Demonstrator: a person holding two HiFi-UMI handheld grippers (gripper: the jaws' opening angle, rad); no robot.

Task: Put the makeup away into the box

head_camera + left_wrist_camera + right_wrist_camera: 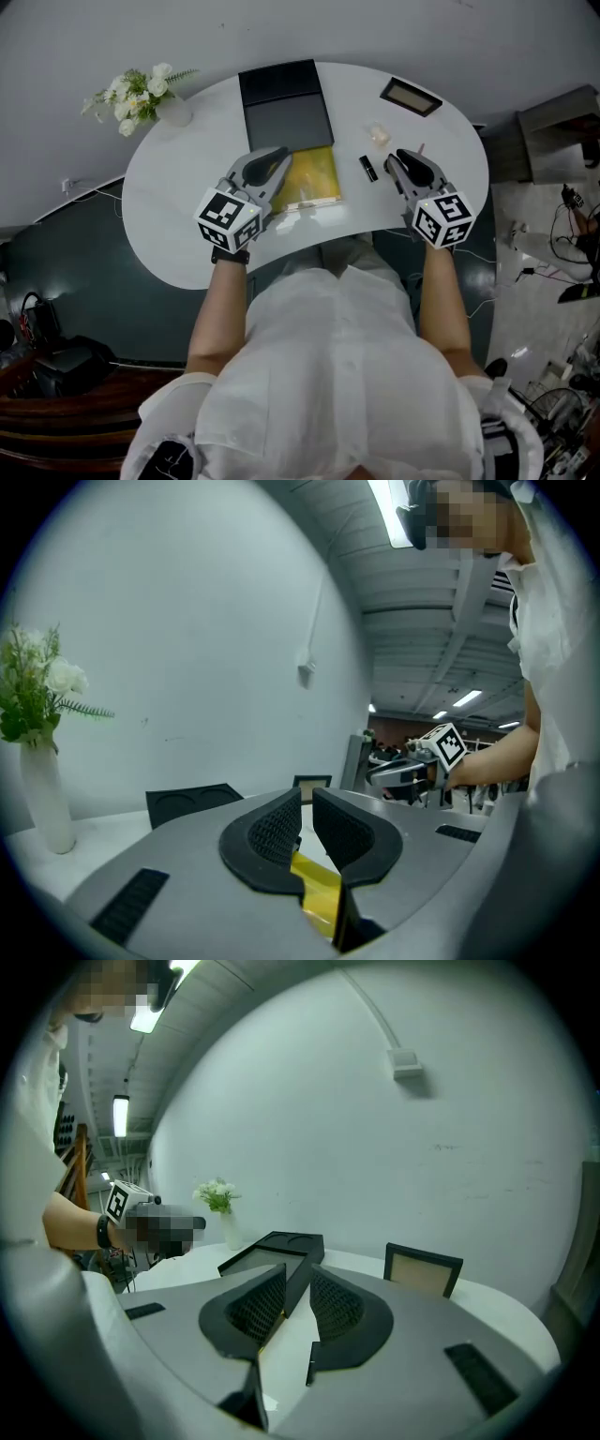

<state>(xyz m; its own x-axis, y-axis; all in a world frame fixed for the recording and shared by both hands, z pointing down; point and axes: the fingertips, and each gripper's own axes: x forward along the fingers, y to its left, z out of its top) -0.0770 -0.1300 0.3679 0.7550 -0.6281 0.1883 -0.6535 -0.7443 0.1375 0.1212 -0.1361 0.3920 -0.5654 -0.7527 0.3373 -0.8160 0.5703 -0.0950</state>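
Note:
The makeup box lies open on the white table point(187, 234). Its black lid point(286, 108) stands at the back and its yellow-lined tray point(317, 176) at the front. My left gripper point(281, 155) hovers over the tray's left edge; its jaws stand a narrow slit apart with nothing between them, and yellow lining point(319, 892) shows below. A small black makeup tube point(368, 168) and a cream-coloured piece point(378, 135) lie right of the box. My right gripper point(394, 156) is just right of the tube, jaws slightly apart and empty point(298, 1274).
A white vase of flowers point(141, 94) stands at the table's back left. A small framed panel point(411, 97) sits at the back right. Behind the table is a plain wall; the person's torso is close to the front edge.

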